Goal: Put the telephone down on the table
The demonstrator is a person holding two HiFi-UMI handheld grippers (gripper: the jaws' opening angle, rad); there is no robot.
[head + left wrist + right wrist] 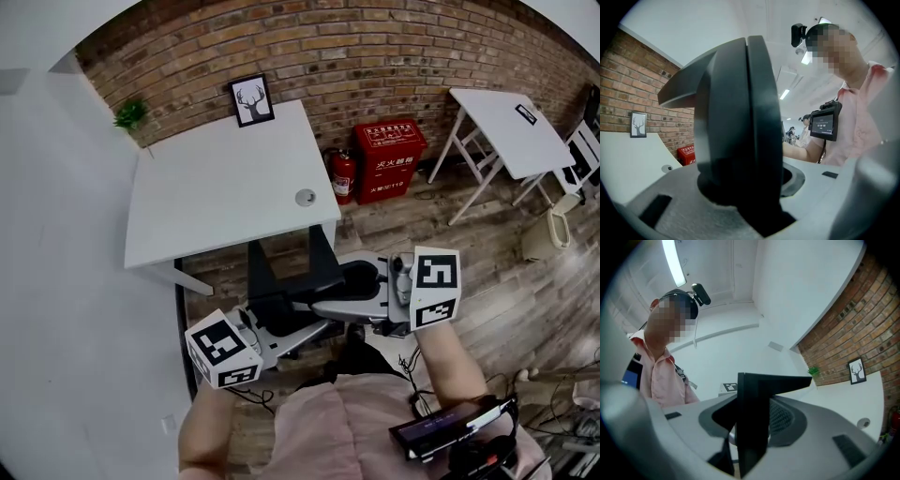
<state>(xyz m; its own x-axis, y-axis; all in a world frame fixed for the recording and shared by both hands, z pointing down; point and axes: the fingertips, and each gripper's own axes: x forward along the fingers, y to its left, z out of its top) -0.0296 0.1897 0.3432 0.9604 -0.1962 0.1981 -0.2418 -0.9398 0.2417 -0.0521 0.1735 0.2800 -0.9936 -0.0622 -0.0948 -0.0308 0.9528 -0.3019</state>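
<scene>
My left gripper [267, 337] and right gripper [394, 295] fingers clamped the telephone [352, 305] mid-carry; next, probably, lowering it level onto the desk [225, 187].

Table [216, 187] top mostly bare: middle and front wide open, clear approach over near edge. Few obstacles on it: picture frame [252, 100] upright at back edge, plant [130, 114] at far left corner, round cap [306, 197] near right front corner (flat, low). White wall [56, 281] close along left side, brick wall [375, 56] behind. Right of table: fire extinguisher [343, 174] and red box [389, 157] against bricks, then folding table [506, 131] well apart. Black legs [267, 277] under near edge, just beyond held telephone [352, 298].
</scene>
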